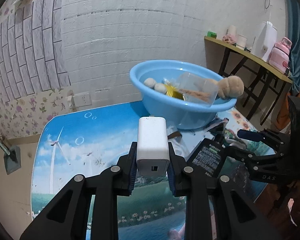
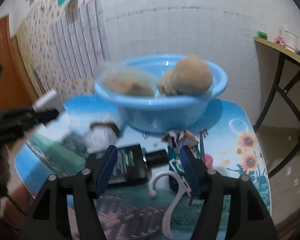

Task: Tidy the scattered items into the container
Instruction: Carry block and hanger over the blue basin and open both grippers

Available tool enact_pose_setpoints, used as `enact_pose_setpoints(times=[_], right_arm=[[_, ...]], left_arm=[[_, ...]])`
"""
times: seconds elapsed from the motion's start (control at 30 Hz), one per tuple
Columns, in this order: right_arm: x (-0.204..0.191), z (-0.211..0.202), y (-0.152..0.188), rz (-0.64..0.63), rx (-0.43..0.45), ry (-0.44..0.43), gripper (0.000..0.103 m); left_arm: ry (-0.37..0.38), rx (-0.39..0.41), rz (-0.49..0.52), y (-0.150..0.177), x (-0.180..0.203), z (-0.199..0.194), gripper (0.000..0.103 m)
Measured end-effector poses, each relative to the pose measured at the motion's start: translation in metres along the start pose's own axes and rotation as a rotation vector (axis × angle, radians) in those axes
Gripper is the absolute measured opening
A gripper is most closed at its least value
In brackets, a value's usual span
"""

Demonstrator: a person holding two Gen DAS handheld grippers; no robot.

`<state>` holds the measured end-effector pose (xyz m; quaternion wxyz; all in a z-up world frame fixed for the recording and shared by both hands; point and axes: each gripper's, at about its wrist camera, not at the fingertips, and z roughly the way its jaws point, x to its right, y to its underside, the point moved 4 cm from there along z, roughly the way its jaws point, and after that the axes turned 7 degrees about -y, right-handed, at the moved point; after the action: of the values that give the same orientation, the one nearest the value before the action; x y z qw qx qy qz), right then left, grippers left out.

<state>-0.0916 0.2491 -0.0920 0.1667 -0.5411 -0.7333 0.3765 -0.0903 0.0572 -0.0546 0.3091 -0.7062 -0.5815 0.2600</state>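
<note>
Gripping a white charger block (image 1: 152,146), my left tongs (image 1: 152,160) are clamped tight on its two sides, the block standing up between the blue pads with its port face turned toward my camera. It hangs above the counter (image 1: 80,136), whose top carries a printed scene of sky, wind turbine and flowers.

My right tongs (image 2: 148,166) stand parted with nothing pressed between the pads. Under them, on the counter, lie a white plastic hook (image 2: 170,196) and a black box with printed text (image 2: 128,164), the hook just beside the inner face of the right-hand pad; whether it touches the pad I cannot tell. A small colourful packet (image 2: 180,140) stands just beyond the hook. To the left of the black box sits a green object (image 2: 58,156), blurred, and behind that a white fluffy thing with a brown band (image 2: 104,132), close to the basin's foot.

Further back, the blue basin (image 1: 190,112) rests on the far part of the counter. Inside it I see a tan plush toy (image 1: 230,89) leaning on the right rim, a clear plastic cup (image 1: 198,88) lying on its side, two pale round balls (image 1: 155,85) and something yellow (image 1: 174,93) between them and the cup.

Beyond, to the right, a side table (image 1: 250,54) by the white wall holds a pink bottle (image 1: 280,57).
</note>
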Motion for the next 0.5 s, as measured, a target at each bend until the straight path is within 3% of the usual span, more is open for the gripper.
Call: enact_pose_setpoints(times=[0.23, 0.5], right_arm=[[0.012, -0.001, 0.026, -0.010, -0.041, 0.027, 0.065], [0.024, 0.002, 0.032, -0.031, -0.083, 0.104, 0.065]], left_arm=[[0.003, -0.031, -0.024, 0.009, -0.009, 0.007, 0.024], [-0.002, -0.018, -0.014, 0.009, -0.007, 0.000, 0.024]])
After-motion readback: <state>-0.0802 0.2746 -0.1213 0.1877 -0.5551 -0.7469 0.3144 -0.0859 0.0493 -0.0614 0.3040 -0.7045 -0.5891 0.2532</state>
